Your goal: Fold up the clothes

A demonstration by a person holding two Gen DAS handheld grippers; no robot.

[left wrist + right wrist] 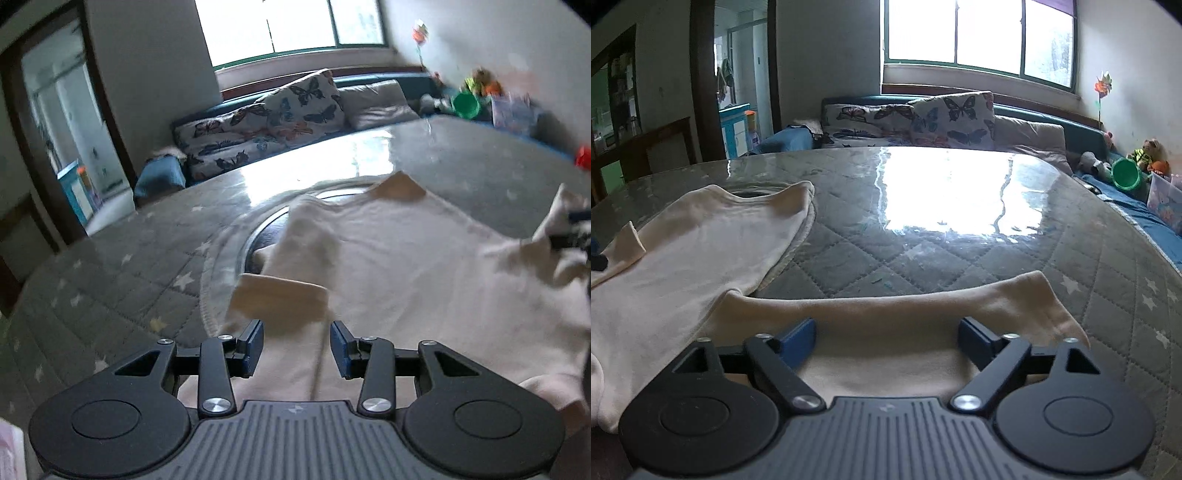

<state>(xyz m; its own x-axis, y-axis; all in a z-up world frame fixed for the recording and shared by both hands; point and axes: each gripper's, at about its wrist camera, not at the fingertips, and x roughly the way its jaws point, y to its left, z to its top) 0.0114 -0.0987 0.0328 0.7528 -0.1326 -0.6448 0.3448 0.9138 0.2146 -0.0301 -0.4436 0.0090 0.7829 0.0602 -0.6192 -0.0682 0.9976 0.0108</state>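
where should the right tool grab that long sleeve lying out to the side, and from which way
Grip the sleeve near its cuff, where the fabric narrows and lies flat on the quilted table cover. Come in low from the near edge, with one finger sliding under the hem. The right tool is open over the mid-sleeve now, so it likely needs to shift to its right.

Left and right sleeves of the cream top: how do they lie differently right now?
The left sleeve is folded in over the body, its cuff just ahead of the open left gripper. The right sleeve stretches straight out across the quilted table cover, its cuff pointing away from the body, with the open right gripper over it. Both are the same cream fabric, neither gripped.
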